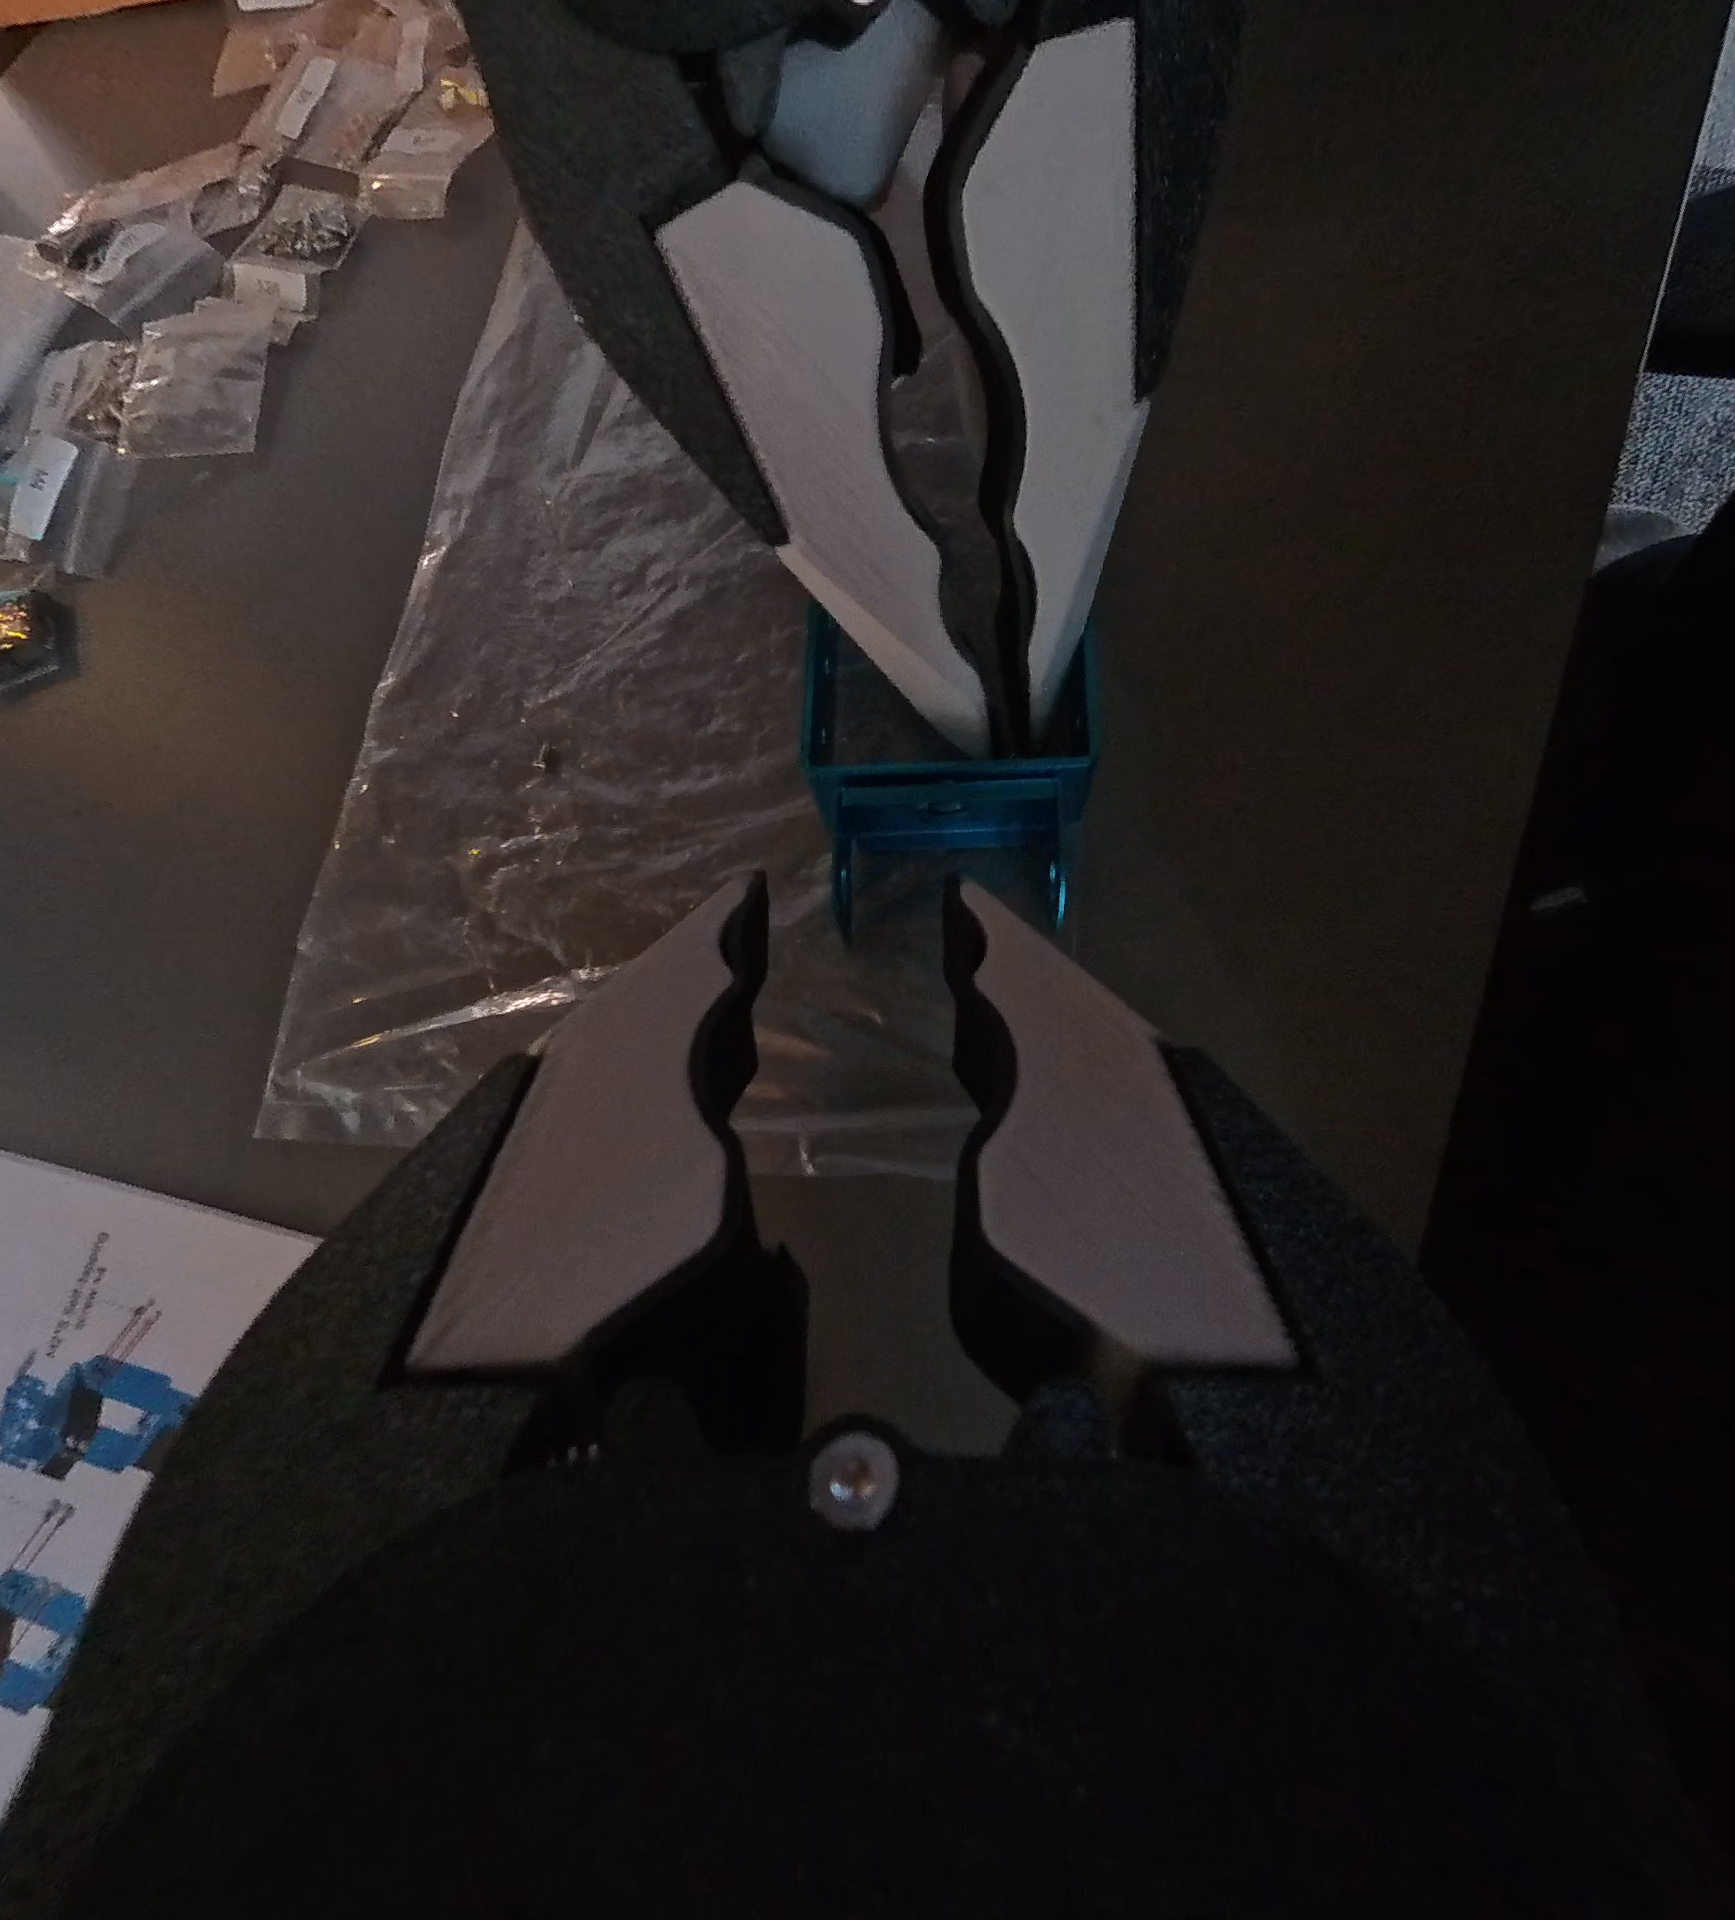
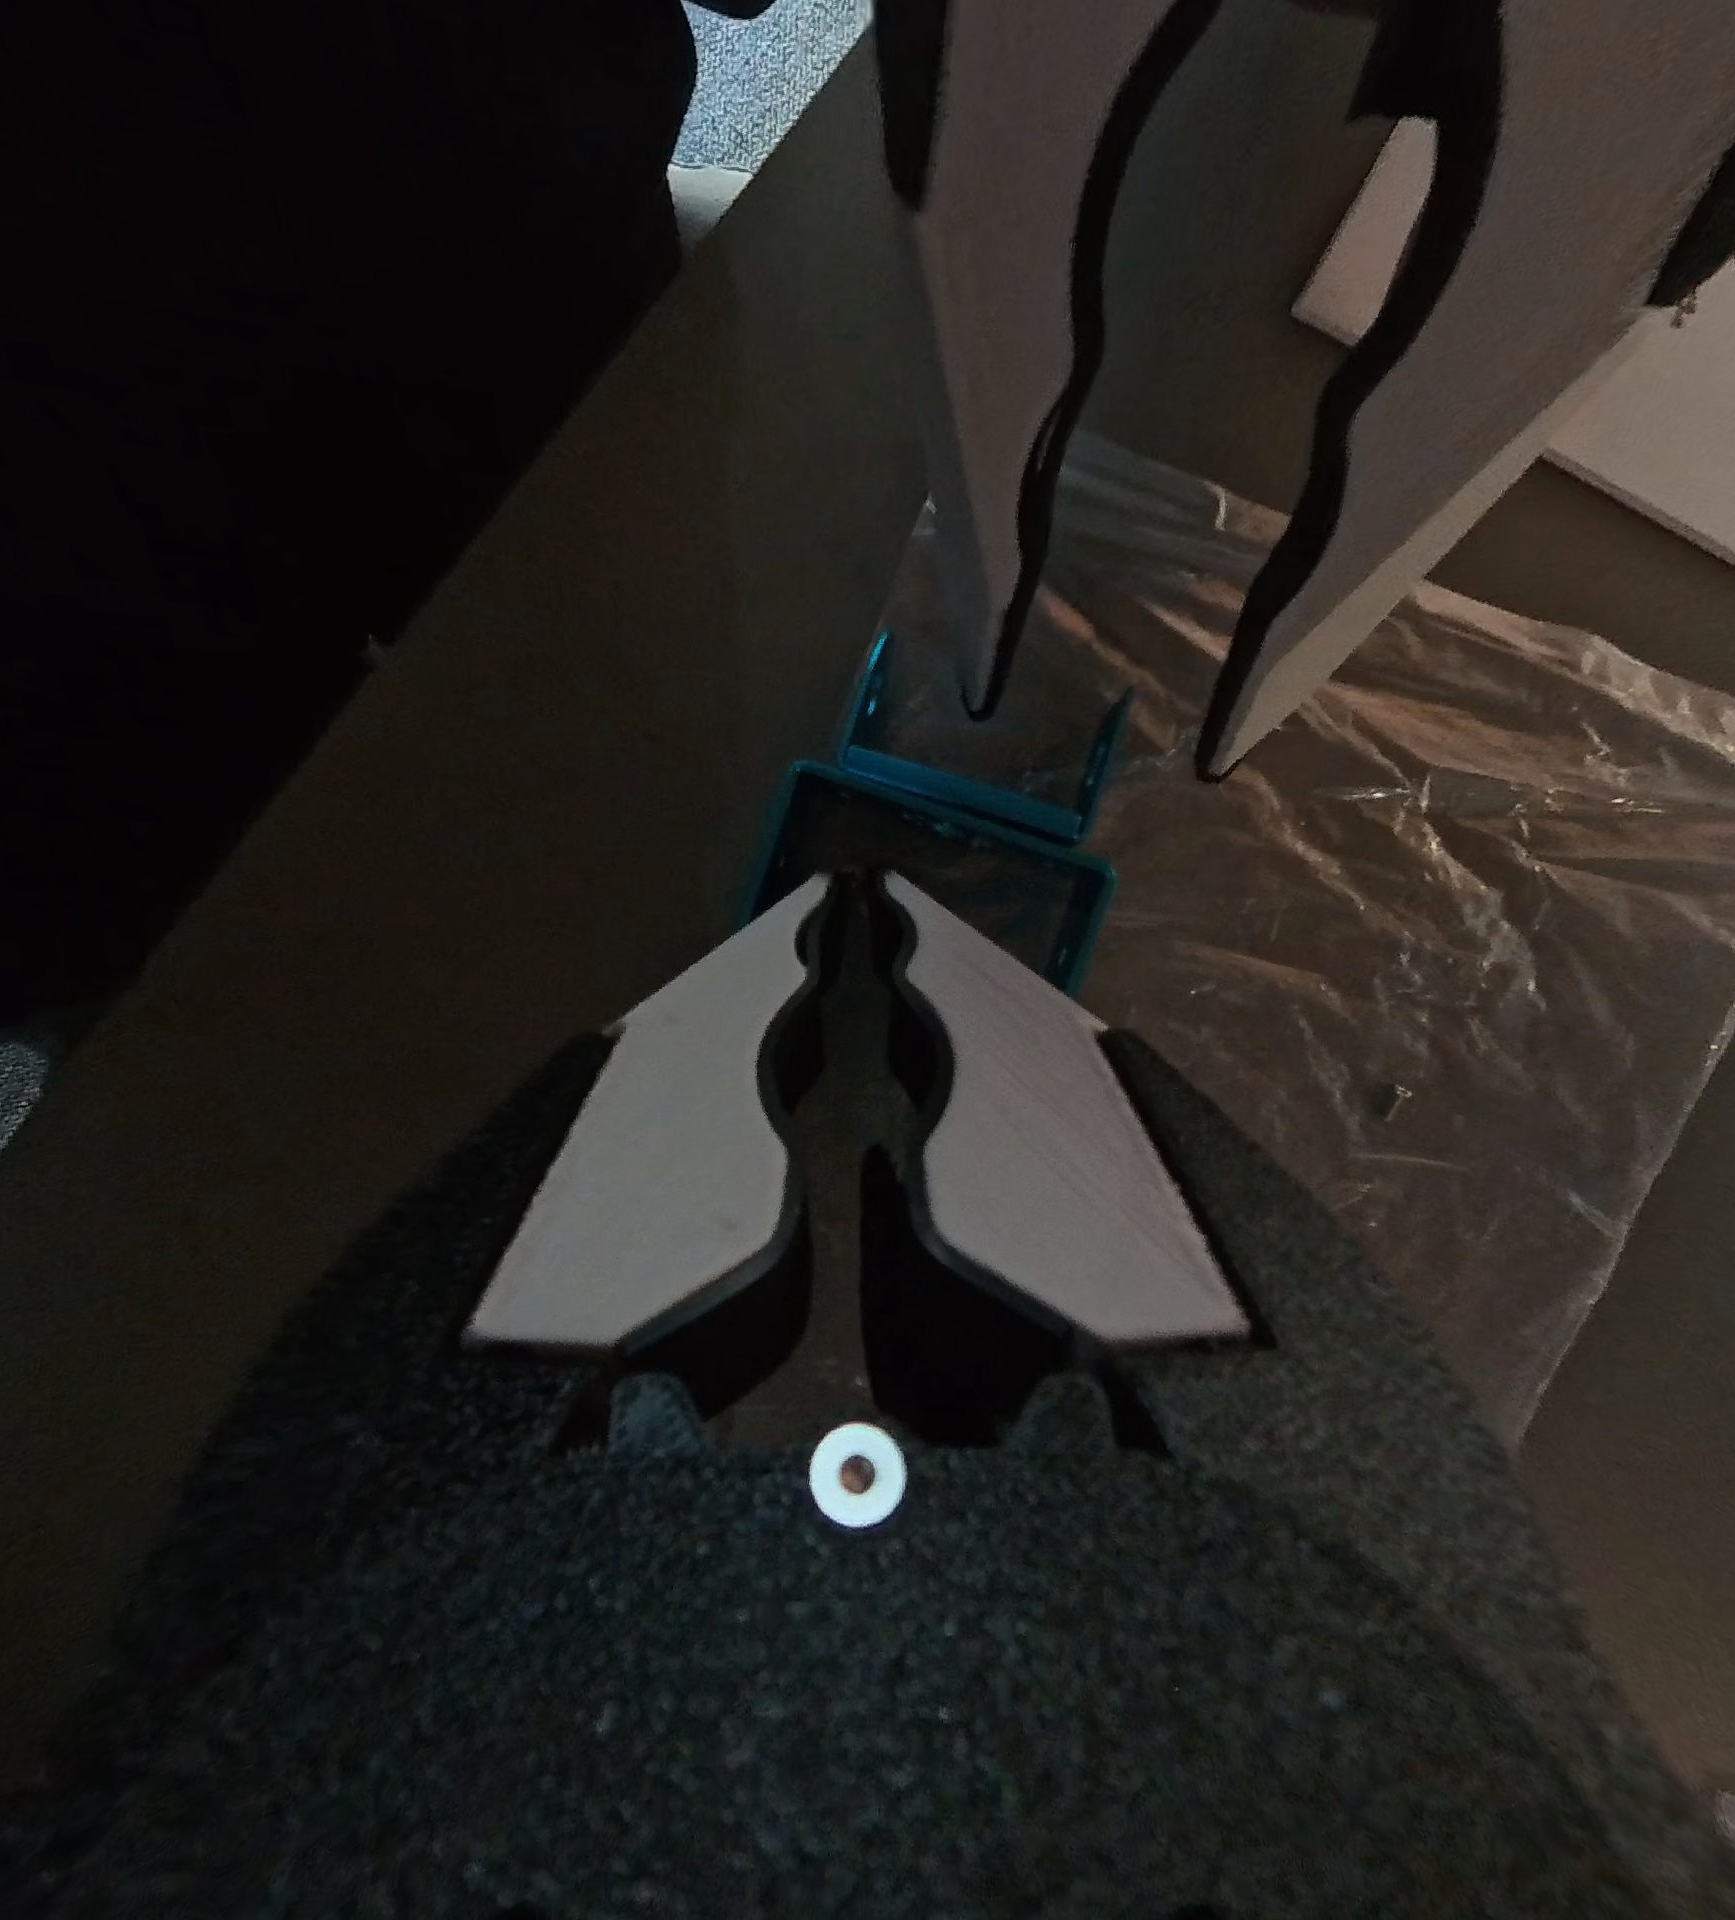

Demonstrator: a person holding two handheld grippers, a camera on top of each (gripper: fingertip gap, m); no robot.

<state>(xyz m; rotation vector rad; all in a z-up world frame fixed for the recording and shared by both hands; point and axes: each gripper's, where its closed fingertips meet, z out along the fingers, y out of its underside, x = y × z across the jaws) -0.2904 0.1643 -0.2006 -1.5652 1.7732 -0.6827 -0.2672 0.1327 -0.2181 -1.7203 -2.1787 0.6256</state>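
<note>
**Two grippers meet over the teal bracket**

Here we are at the small teal-blue metal bracket assembly of two nested U-shaped pieces (image 1: 951,800), sitting on the dark brown table (image 1: 219,831) right by its edge. The right gripper (image 2: 855,883) has its white fingers pinched nearly together with the tips at the bracket's cross wall; it looks clamped on that wall, though the contact itself is dark. Opposite it, the left gripper (image 1: 855,904) hovers just short of the bracket's two free tabs, jaws parted, gripping nothing.

In my judgement, doing this well means the right one keeping the bracket flat and steady while the left comes in square, one finger on each side of the tabs, slowly, because thin metal can skid on plastic.

Partly under the bracket and spreading away from it lies a crinkled clear plastic bag (image 1: 551,727), flat, with only a tiny dark screw-like speck (image 1: 553,756) showing on it. Further beyond the bracket, small clear packets of metal hardware (image 1: 198,343) are heaped together, contents glinting but too small to sort. A white printed instruction sheet with blue drawings (image 1: 42,1455) lies on the near side of the bracket
</note>
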